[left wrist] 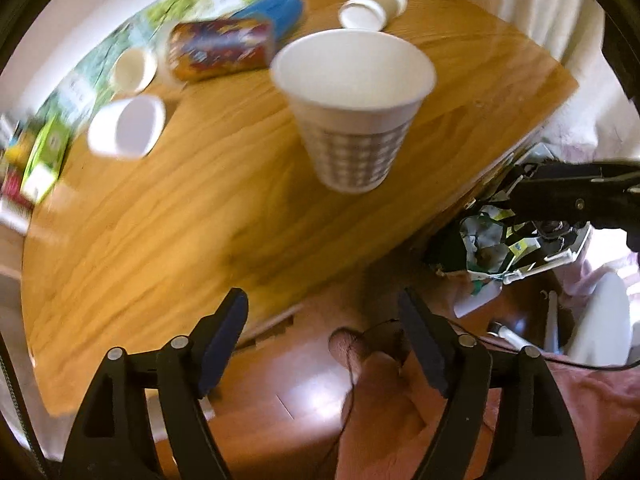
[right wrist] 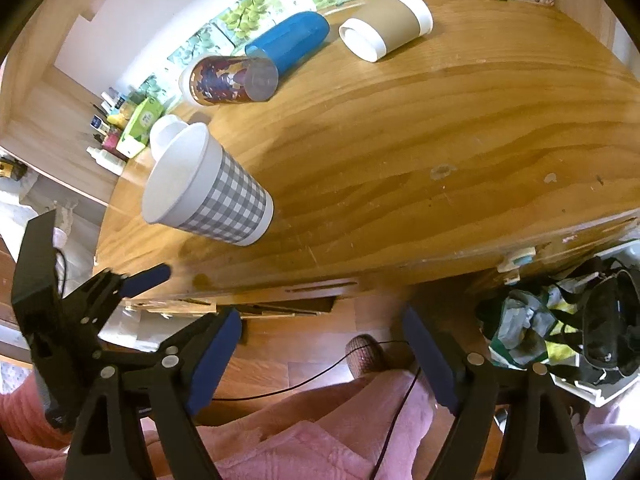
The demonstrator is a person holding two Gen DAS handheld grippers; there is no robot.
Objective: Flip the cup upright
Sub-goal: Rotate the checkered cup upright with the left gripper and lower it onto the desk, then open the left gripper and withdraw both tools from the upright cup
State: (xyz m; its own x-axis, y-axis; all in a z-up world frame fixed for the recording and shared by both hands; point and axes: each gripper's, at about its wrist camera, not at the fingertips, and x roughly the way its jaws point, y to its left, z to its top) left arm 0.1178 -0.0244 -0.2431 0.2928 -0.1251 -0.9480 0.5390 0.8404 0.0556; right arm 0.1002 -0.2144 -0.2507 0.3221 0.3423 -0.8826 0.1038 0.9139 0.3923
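While both tools hang off the near edge of the desk (right wrist: 400, 128), over the floor and the person's pink-clad legs, the left tool (left wrist: 324, 344) holds its blue-padded fingers wide apart on nothing, and the right tool (right wrist: 320, 356) is spread just as wide and empty. The checked cup (right wrist: 208, 190) stands upright on the wooden desk near its left front edge, mouth up, long axis vertical. It is a tapered paper cup with a grey-and-white gingham band and plain white rim. Behind it a brown-sleeved cup (right wrist: 386, 22), a blue cup (right wrist: 288, 40) and a patterned cup (right wrist: 228, 80) lie on their sides.
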